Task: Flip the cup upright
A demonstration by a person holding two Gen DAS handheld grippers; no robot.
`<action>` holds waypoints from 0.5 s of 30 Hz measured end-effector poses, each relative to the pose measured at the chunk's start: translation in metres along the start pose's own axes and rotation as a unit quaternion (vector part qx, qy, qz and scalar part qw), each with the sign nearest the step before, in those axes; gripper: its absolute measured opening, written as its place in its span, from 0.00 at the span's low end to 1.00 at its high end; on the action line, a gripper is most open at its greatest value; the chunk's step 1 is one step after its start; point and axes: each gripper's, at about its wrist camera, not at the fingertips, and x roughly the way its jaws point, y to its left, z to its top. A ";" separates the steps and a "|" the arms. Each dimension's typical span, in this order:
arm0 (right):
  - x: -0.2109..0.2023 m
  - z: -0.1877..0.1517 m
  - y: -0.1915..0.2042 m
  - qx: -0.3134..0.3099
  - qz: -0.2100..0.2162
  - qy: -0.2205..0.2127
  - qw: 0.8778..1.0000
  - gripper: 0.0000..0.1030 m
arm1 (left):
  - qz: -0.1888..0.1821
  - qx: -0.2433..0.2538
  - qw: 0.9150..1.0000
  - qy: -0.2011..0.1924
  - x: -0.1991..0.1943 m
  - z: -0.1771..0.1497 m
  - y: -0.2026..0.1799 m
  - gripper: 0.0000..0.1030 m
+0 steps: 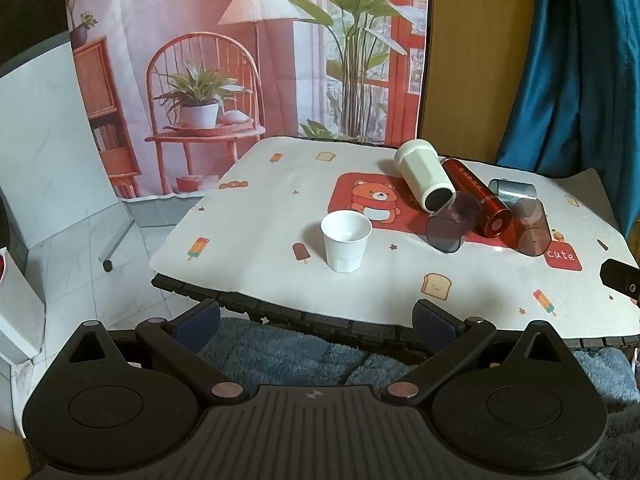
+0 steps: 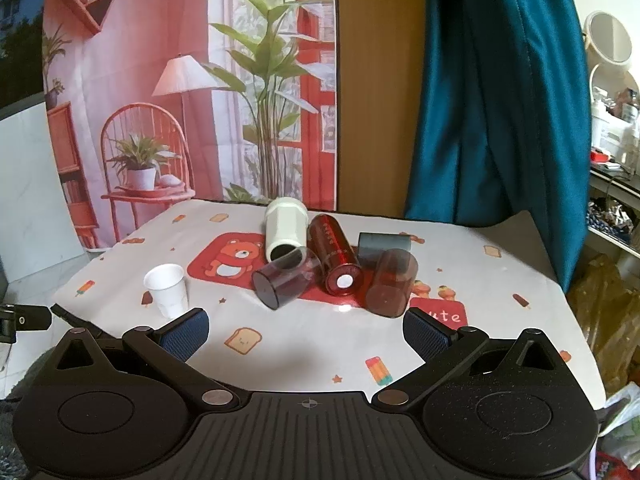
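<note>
So the white paper cup is standing upright, mouth up, out on its own near the left front part of the table, well apart from the pile. Looks like that one's done, if that's the one meant. The rest are all lying on their sides in a cluster toward the back right: a cream cup, a red metal cup, a purple see-through cup, a brownish see-through one and a grey one behind it. They're touching or leaning on each other, from what I can tell.

Both tongs are spread wide with nothing in them. The left gripper hangs off the front edge of the table, the right gripper sits over the tablecloth facing the pile.

What I'd worry about: those cups are round and packed together, so grabbing one probably sets its neighbours rolling, maybe off the edge. The see-through ones look slick too, so a pinch on the curved wall could squirt out. And a careless sweep could knock the light paper cup back over.
</note>
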 end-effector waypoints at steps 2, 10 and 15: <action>0.000 -0.001 0.000 0.001 0.000 0.001 1.000 1.00 | 0.000 0.000 1.000 0.000 0.000 0.000 0.000 1.00; 0.000 -0.001 0.000 0.001 0.000 0.000 1.000 1.00 | 0.001 -0.002 1.000 0.000 0.000 0.000 0.000 1.00; 0.000 -0.001 0.000 0.000 0.000 0.000 1.000 1.00 | 0.002 -0.002 1.000 -0.001 0.000 -0.001 0.000 1.00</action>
